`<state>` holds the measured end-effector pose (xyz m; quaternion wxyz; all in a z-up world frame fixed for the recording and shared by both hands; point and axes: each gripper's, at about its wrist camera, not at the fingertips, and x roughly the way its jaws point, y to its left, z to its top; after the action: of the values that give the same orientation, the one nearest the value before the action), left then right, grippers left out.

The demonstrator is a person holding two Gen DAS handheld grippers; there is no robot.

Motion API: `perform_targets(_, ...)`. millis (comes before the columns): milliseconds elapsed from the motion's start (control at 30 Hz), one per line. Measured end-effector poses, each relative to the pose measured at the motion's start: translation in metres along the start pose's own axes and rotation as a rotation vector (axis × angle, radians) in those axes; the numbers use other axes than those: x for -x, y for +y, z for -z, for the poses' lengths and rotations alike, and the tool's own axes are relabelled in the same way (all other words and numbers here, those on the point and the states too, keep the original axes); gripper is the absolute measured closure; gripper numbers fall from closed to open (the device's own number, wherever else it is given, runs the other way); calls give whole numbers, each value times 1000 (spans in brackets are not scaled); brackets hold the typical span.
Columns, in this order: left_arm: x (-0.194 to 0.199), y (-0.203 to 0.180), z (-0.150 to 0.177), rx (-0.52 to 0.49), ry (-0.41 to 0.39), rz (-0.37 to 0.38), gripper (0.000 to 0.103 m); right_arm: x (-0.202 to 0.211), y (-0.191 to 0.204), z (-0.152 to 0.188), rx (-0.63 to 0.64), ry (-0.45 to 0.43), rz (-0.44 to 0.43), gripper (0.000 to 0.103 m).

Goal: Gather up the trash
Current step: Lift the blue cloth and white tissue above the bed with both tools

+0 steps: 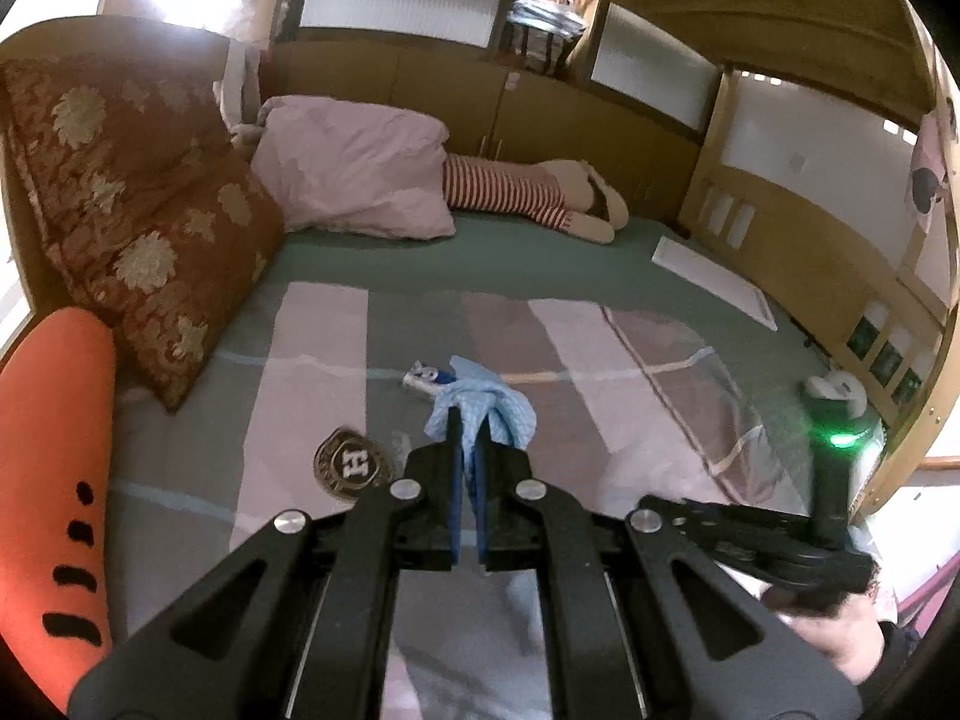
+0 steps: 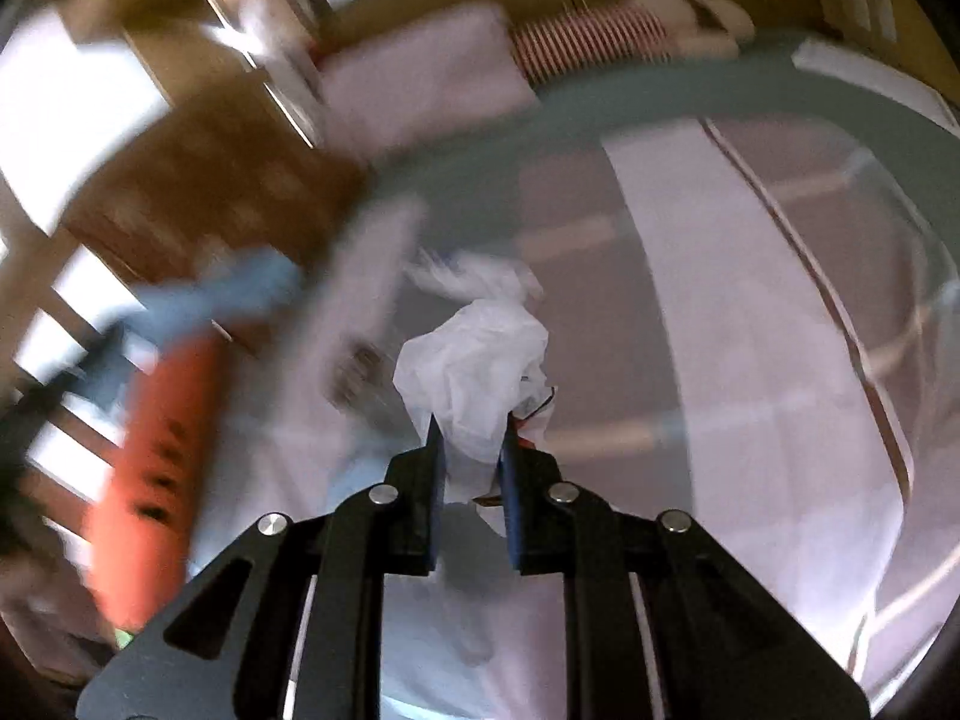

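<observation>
- Left tool is clamped on a blue cloth.
- Right tool grips a white plastic bag.
- Round wrapper lies on the bed, at the left tool's 9 o'clock.

Light blue cloth; white bag; orange cushion, black dashes; brown floral pillow.

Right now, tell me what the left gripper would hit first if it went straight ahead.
The left gripper, shut on the blue cloth, points at the blue-and-white wrapper on the bedspread. That probably comes first, though depth is unclear.
</observation>
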<state>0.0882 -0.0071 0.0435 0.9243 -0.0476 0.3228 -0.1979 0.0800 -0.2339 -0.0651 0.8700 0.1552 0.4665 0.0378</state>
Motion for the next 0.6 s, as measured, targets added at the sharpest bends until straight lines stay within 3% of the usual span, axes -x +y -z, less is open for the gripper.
perform_targets(33,0,2,2,8,6,1,99,-5,-5,-1,-7,15,15,54)
perform_targets(200,18,10,4,29,-18,14,99,11,-9,-2,-6,-76,67,31)
perform_targets(333,24,7,1,14,-33,27,99,-12,-15,0,-13,17,105,30)
perform_targets(467,20,2,1,3,-24,35,99,-42,-9,7,34,110,71,30)
perform_targets(500,19,-1,1,-2,-22,37,99,-49,-7,7,51,142,66,35)
perform_targets(533,18,-3,1,-7,-20,40,99,-51,-4,7,61,151,66,58)
perform_targets(600,17,-5,2,-16,-17,43,99,-34,3,0,75,101,72,83)
